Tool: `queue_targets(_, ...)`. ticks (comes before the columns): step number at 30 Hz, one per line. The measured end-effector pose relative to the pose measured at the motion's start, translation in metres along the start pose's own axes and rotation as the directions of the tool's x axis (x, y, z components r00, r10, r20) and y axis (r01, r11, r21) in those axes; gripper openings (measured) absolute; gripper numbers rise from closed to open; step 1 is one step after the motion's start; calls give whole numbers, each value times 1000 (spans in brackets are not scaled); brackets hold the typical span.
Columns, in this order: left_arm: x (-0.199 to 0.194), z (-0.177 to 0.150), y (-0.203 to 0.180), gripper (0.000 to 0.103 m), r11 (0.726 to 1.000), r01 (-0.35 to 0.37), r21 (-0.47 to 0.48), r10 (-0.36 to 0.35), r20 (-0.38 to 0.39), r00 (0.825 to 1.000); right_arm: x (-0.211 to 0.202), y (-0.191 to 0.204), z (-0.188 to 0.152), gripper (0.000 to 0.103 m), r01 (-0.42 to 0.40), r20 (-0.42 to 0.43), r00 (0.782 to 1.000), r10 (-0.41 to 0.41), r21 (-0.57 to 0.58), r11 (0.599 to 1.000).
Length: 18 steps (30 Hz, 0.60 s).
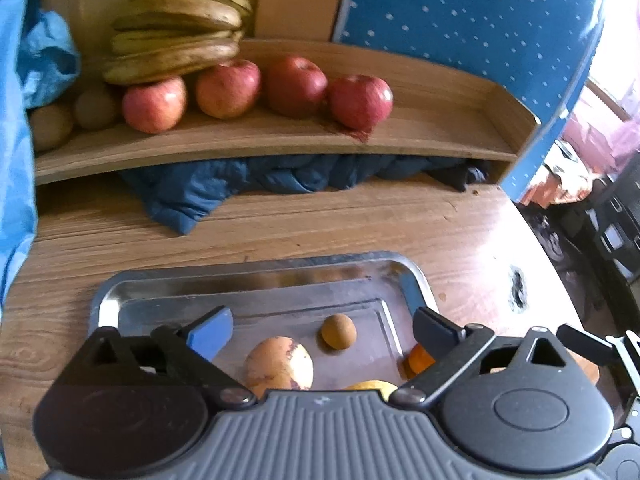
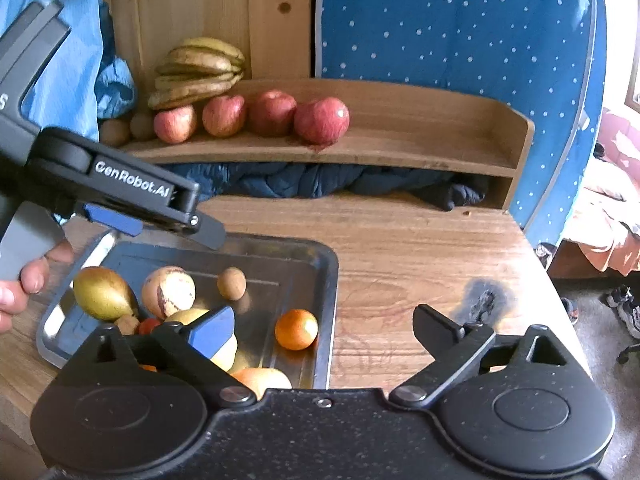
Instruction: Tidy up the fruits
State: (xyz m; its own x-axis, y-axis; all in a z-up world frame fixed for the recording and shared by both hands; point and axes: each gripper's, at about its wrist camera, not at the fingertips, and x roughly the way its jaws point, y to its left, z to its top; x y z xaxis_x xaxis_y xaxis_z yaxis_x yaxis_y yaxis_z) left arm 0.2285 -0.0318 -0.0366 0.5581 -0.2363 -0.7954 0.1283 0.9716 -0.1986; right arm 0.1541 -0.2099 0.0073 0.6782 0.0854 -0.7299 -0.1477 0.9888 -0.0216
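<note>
A steel tray (image 2: 332, 276) on the wooden table holds a green-yellow pear (image 2: 102, 292), a pale blotched pear (image 2: 168, 291), a small brown fruit (image 2: 231, 283), an orange (image 2: 296, 329) and more fruit under my fingers. My right gripper (image 2: 324, 318) hangs open over the tray's right rim with nothing between its fingers. My left gripper (image 1: 322, 316) is open above the tray (image 1: 256, 276), over the brown fruit (image 1: 338, 331) and the pale pear (image 1: 279, 364), touching neither. On the wooden shelf (image 1: 280, 140) behind lie bananas (image 1: 176, 28), several red apples (image 1: 360, 100) and brown round fruits (image 1: 94, 108).
A dark blue quilted cloth (image 1: 224, 188) is stuffed under the shelf. A blue dotted board (image 1: 460, 8) stands behind it, and a light blue bag (image 1: 48, 60) at the left. The table has a burn mark (image 2: 484, 300) near its right edge. A hand (image 2: 24, 284) grips the left tool.
</note>
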Motion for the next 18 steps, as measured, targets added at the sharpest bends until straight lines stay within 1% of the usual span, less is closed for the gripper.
queue_targets(2, -5, -1, 1, 100, 999, -27, -24, 27, 15, 1000, -2, -4, 2, 97, -12, 14, 1000, 13, -7, 1000)
queue_targets(5, -14, -4, -1, 101, 996, -63, -56, 65, 39, 997, -8, -10, 4, 102, -38, 37, 999, 39, -22, 999)
queue_targets(9, -28, -10, -6, 102, 991, -100, -91, 106, 64, 992, -21, -21, 9, 102, -71, 65, 995, 73, -40, 997)
queue_targets(12, -35, -18, -6, 102, 983, -144, -118, 152, 58, 987, -27, -27, 10, 102, -97, 84, 991, 101, -54, 994)
queue_targets(18, -53, -36, -7, 102, 966, -202, -164, 214, 62, 975, -34, -35, 5, 102, -148, 94, 984, 154, -70, 987)
